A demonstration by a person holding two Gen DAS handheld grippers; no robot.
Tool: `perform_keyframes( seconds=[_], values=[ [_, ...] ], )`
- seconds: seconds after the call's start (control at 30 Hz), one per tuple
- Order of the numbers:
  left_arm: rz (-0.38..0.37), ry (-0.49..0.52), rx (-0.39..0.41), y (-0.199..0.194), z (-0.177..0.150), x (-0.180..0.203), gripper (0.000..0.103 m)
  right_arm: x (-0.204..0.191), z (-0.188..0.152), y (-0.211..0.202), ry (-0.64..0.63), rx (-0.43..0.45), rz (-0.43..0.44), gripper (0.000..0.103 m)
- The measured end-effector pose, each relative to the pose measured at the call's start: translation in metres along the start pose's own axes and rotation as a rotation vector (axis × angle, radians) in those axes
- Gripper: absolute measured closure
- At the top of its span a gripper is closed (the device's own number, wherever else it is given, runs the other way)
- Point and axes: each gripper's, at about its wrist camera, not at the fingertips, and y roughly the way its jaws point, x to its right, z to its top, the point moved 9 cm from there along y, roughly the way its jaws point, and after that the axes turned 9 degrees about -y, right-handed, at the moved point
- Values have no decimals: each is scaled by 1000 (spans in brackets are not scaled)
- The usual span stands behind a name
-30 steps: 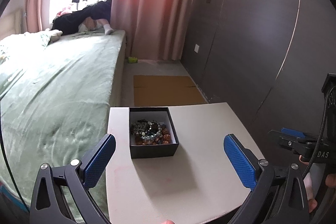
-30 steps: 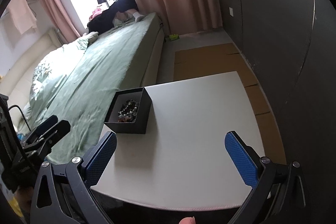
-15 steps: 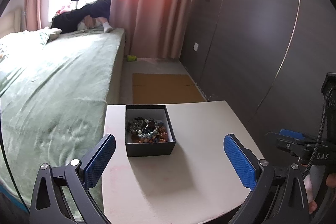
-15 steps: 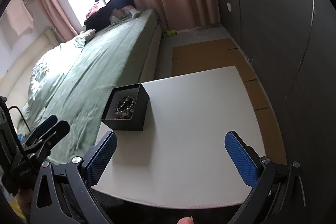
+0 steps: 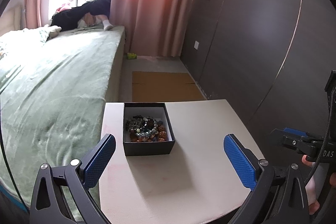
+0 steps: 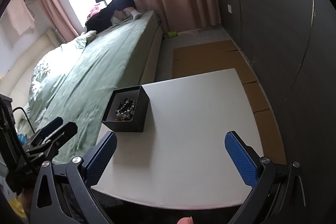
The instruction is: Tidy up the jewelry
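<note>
Jewelry (image 5: pixel 145 128), a tangle of beaded bracelets in dark, grey and orange tones, lies heaped on the white lining of a small black box (image 5: pixel 148 147) with no lid on it. The box stands on a pale desk (image 5: pixel 199 123), toward the desk's left edge and nearer its far side, just beside a bed (image 5: pixel 52 81) covered in green bedding (the desk edge runs alongside the mattress).

Left tongs (image 5: pixel 169 157) hang above the near part of the desk with their blue pads spread wide, released and holding nothing; the box sits ahead of them, closer to the left pad. Right tongs (image 6: pixel 171 153) are likewise spread wide and empty, over the near edge of the desk, with the box (image 6: pixel 128 110) ahead and to their left.

Beyond the desk, flattened cardboard (image 5: pixel 163 85) lies on the floor beside a dark panelled wall (image 5: pixel 241 35), and pink curtains (image 5: pixel 155 3) hang at the far end of the room.
</note>
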Motion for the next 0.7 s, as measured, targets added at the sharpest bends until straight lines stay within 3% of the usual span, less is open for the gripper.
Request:
perform_keyframes(
  seconds=[0.7],
  values=[
    [0,21,6,-1,-2,3,1,3,-3,1,-1,-5,2,0]
  ],
)
